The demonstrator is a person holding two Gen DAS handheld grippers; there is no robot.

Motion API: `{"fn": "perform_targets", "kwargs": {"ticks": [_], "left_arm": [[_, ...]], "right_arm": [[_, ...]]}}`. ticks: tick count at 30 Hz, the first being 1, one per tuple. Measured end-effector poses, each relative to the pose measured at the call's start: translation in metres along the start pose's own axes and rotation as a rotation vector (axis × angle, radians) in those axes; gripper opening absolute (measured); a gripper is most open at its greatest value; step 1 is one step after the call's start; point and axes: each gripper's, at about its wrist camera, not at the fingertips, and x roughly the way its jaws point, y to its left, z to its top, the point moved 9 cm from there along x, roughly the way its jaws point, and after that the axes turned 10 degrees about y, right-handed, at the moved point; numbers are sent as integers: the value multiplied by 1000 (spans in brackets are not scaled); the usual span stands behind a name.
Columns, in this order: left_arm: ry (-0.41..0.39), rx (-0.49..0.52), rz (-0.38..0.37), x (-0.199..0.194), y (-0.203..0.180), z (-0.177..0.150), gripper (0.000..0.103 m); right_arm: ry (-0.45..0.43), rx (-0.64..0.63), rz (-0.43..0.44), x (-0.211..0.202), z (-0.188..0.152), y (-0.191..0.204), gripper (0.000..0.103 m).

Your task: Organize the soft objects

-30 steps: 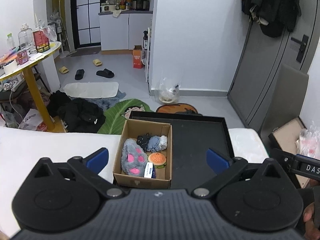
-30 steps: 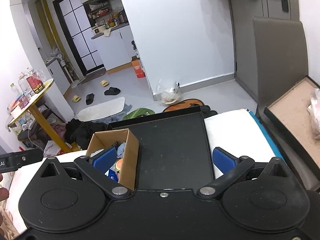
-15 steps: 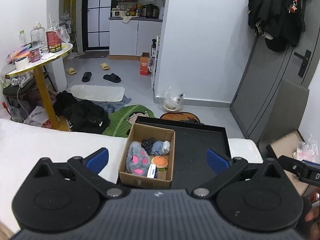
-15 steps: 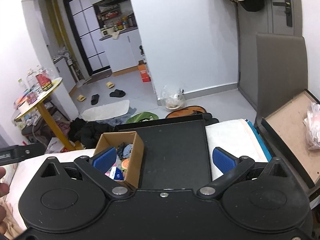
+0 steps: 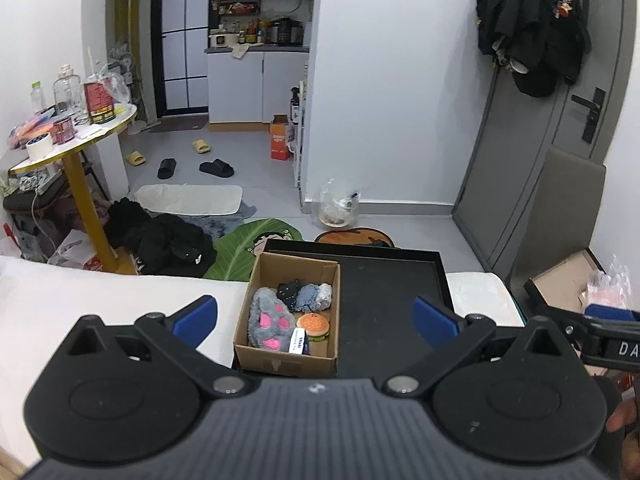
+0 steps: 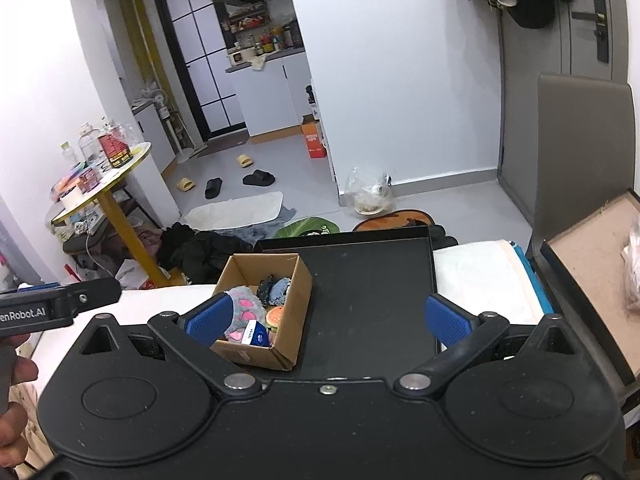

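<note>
Your left gripper (image 5: 316,322) hangs with its blue pads spread wide and nothing between them; your right gripper (image 6: 327,320) is likewise released and empty; both hover above the near edge of the black tray (image 5: 390,304), which lies on the white bed (image 5: 80,300); the cardboard box (image 5: 286,360) sits in the tray's left half, against its near edge; inside it, the left wrist view lets you see the whole floor of the box: the grey paw plush (image 5: 270,322) with pink pads along the left wall, a dark and pale blue bundle of socks (image 5: 306,296) at the far end, the burger toy (image 5: 313,324) toward the right wall, and a small blue and white pack (image 5: 299,341) at the near wall; the right wrist view looks at the box from its right, so the right gripper's left pad covers part of the paw plush and the near right wall hides part of the floor; that view alone shows you the left gripper's body at the left edge; the left view alone shows the right gripper's body at its right edge; the tray's right half shows bare black surface in both.
</note>
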Motion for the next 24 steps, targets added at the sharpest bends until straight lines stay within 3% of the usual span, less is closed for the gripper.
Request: {"fn": "perform_targets", "kwargs": {"ticks": [24], "left_arm": [[16, 25, 15, 3, -6, -10, 103]], "right_arm": [[41, -7, 23, 5, -10, 3, 103]]}}
